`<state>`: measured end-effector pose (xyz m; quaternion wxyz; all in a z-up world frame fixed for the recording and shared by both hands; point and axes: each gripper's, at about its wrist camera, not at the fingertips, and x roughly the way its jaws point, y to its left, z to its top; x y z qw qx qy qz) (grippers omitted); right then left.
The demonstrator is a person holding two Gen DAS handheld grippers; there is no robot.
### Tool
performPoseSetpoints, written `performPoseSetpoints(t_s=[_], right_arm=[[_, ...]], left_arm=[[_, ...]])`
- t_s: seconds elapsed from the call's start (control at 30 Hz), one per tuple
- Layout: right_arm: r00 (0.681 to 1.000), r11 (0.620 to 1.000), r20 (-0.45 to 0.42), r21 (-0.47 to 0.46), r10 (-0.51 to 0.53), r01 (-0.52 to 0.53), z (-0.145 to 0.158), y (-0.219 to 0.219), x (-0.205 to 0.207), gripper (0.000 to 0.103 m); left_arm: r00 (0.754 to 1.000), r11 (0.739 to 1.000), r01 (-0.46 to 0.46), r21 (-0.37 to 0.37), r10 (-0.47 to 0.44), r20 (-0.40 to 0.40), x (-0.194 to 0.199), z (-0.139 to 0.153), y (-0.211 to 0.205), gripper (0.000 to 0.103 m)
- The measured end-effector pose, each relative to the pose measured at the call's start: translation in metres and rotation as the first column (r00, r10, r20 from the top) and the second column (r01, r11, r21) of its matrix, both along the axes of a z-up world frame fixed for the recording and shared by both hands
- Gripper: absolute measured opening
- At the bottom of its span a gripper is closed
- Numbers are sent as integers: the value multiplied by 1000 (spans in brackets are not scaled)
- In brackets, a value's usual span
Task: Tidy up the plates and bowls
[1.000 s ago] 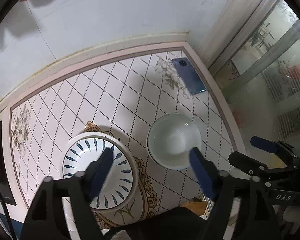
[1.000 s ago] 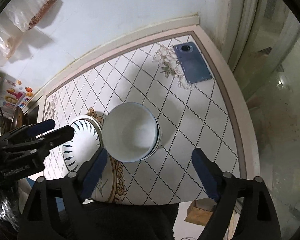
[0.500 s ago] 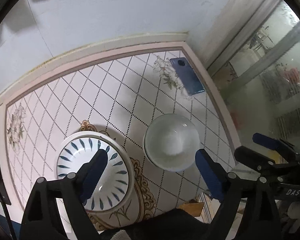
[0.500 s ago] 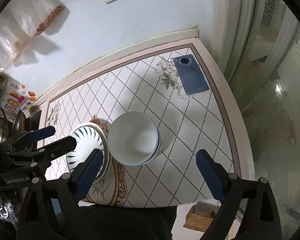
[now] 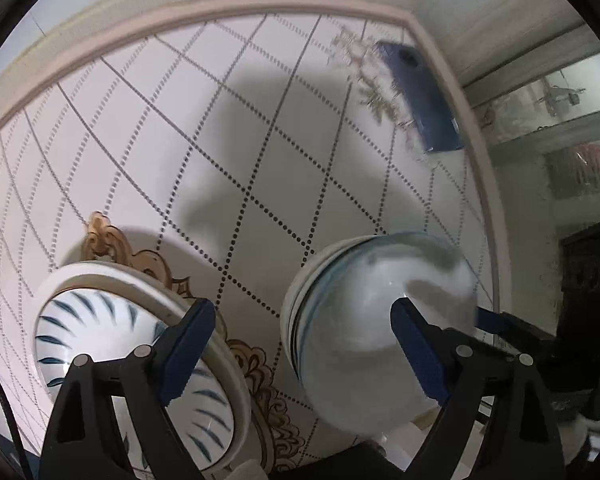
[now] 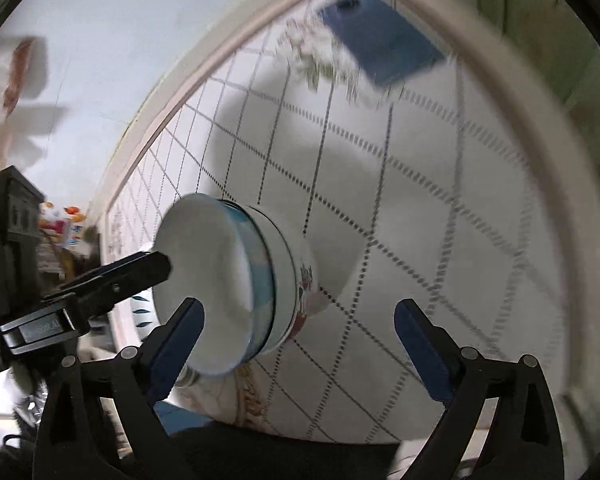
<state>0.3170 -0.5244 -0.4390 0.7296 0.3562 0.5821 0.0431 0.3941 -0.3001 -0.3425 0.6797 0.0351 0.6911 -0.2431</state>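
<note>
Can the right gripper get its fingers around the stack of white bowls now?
Probably yes. The right gripper is open, empty, with the stack of white bowls just ahead; its left finger already overlaps the rim, nothing between.

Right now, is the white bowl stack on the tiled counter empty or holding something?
Empty, as far as visible: the top white ceramic bowl of the stack shows a bare white interior in both wrist views, though motion blur hides fine detail.

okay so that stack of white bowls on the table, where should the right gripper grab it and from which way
Probably the rim. The stack of white bowls sits upright and open-topped on the table, so come down from above with one finger inside the top bowl and one outside its wall, on the near side. The body looks too wide to straddle. The right gripper is open and widening, with only its left finger over the bowl.
</note>
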Motion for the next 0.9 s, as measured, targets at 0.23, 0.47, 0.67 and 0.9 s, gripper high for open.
performPoseSetpoints(t_s=[0.23,0.47,0.67,0.9], right_arm=[[1000,989,18,149,3,-6,-46,5,16,98],[999,977,46,213,8,-18,-53,9,25,100],[999,975,36,220,24,-31,-60,14,37,57],[999,983,32,182,13,-19,-59,26,42,54]], left_arm=[[997,1000,9,3,-9,-78,10,-30,-12,89],[993,998,3,-58,-10,-121,10,-39,-16,73],[996,997,26,-70,-32,-78,6,-37,-31,48],[997,998,1,-58,-5,-73,7,-34,-30,48]])
